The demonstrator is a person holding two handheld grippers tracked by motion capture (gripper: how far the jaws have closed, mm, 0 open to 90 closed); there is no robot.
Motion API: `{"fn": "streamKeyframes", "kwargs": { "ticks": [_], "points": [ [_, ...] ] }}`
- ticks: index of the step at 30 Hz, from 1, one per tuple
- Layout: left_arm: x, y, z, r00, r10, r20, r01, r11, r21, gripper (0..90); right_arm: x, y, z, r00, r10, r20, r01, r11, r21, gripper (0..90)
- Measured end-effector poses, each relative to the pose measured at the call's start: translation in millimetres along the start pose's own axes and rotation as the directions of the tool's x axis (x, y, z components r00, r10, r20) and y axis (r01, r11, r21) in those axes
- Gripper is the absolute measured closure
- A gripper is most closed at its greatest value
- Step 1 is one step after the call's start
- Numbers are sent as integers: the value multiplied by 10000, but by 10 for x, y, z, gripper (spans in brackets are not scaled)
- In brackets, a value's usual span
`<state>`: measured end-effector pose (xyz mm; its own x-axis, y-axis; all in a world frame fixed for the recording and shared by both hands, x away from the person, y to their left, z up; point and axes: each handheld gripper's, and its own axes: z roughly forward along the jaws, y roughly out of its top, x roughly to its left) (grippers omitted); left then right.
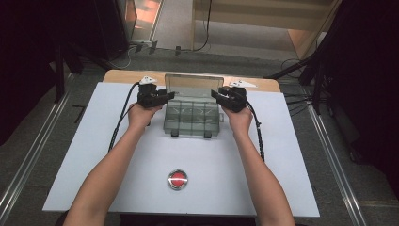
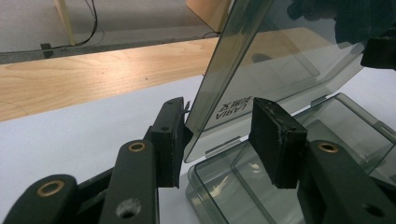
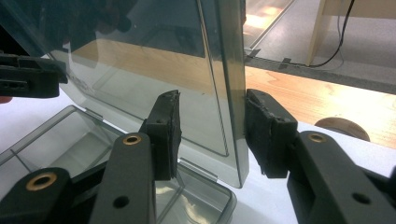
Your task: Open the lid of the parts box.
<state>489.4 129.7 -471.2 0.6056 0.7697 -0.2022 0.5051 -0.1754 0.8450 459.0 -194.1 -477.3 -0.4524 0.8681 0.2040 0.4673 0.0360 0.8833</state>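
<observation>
A smoky clear plastic compartment box (image 1: 192, 117) stands on the white table top, its lid (image 1: 194, 84) raised upright at the back. My left gripper (image 1: 165, 96) reaches in from the left and straddles the lid's left edge. In the left gripper view the lid (image 2: 280, 60) passes between the jaws of the left gripper (image 2: 217, 140); its corner touches the left pad and the other pad stands clear. My right gripper (image 1: 215, 94) straddles the lid's right edge. In the right gripper view the lid (image 3: 154, 60) runs between the jaws of the right gripper (image 3: 212, 135), against the right pad, with a gap to the left one.
A round red button (image 1: 177, 179) in a metal ring sits near the front of the white table top (image 1: 94, 155). A wooden strip (image 1: 122, 74) borders the far edge. Cables trail from both grippers along the forearms. The box's compartments (image 2: 233, 186) look empty.
</observation>
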Motion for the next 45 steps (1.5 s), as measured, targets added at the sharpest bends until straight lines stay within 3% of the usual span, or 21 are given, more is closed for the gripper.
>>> {"fn": "streamKeyframes", "kwargs": {
  "ticks": [5,8,11,18,34,45],
  "points": [
    [4,-27,42,9999,28,-137,-27,10000,48,552,-6,-22,31,9999,120,47,-120,9999,-22,581],
    [24,-36,56,9998,-200,-47,200,9998,-21,553,-14,-41,56,9999,103,40,-103,9999,102,569],
    [24,-47,72,9999,-126,-88,126,9999,-3,552,-28,-84,96,9998,161,81,-164,9992,369,579],
    [27,-68,111,9997,-136,-206,136,9999,2,552,-28,-112,147,9994,230,273,-238,9992,325,588],
    [37,-115,176,9993,-93,-354,98,9999,131,553,-43,-145,245,9971,-60,762,38,9996,285,625],
    [66,-138,216,9981,-551,-294,553,9984,91,552,-92,-118,310,9972,402,630,-439,9974,578,618]
  ]
}}
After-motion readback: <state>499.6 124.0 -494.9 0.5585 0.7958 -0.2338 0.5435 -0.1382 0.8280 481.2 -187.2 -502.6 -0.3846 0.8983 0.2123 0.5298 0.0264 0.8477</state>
